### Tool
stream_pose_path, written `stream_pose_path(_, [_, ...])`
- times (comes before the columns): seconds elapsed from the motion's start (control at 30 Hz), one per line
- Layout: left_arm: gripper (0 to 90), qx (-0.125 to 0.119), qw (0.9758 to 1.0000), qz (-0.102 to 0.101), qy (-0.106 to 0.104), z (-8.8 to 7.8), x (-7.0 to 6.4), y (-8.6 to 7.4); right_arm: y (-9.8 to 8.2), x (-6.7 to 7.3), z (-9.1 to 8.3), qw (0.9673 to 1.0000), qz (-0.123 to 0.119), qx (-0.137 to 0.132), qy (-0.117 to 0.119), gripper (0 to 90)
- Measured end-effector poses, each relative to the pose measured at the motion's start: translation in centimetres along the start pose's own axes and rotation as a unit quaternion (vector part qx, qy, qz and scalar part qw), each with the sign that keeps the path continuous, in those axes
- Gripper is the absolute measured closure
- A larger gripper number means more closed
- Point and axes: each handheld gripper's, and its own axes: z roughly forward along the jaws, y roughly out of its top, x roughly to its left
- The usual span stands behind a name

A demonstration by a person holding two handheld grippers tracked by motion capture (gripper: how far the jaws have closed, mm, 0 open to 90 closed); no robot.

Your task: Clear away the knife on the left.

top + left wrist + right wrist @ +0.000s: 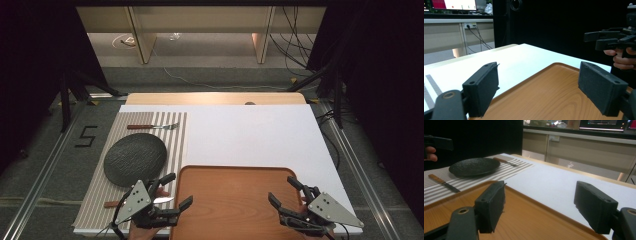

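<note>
- High view: the left gripper [173,191] hung over the tray [235,200]'s left rim, jaws spread wide, nothing between them. One jaw sat out over the mat [130,165], the other over the wood.
- The right gripper [282,191] hovered at the tray's right rim, jaws just as wide and just as empty.
- So the tray lay at the near edge of the white table [260,135], between both grippers, bare wood showing.
- The knife [150,201] lay on the mat under the left gripper; the plate [135,159] sat beyond it, the fork [152,127] at the far end.
- Writing: a black "5" [86,136] was marked on the floor left of the table. No brand readable.
- Left gripper view: its two pads [482,88] stood far apart, tray [544,97] wood spread beneath the gap, nothing pinched. The right gripper [596,40] showed far off in a hand, above the tray's far side.
- Right gripper view: pads [491,205] wide apart, holding nothing; the tray [529,217] rim ran under the gap. Beyond lay the knife [442,182], plate [474,166] and fork [505,161] on the mat [474,181].
</note>
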Motion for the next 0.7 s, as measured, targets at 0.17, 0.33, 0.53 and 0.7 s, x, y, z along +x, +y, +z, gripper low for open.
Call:
stream_pose_path(0.17, [17.2, 0.000, 1.0000, 0.000, 0.004, -0.2, 0.2, 0.0, 0.0, 0.0, 0.0, 1.0000, 0.000, -0.001, 0.001, 26.2])
stream_pose_path(0.33, [17.2, 0.001, 1.0000, 0.003, 0.006, -0.3, 0.3, 0.2, 0.0, 0.0, 0.0, 1.0000, -0.001, -0.001, 0.001, 26.1])
stream_pose_path(0.53, [17.3, 0.003, 0.9998, 0.010, 0.014, -0.7, 0.7, 0.4, 0.0, 0.0, 0.0, 1.0000, -0.001, -0.001, 0.001, 26.1])
stream_pose_path(0.7, [17.7, 0.016, 0.9998, 0.009, 0.009, -1.1, 1.4, 1.0, 0.0, 0.0, 0.0, 1.0000, 0.000, -0.001, 0.001, 26.1])
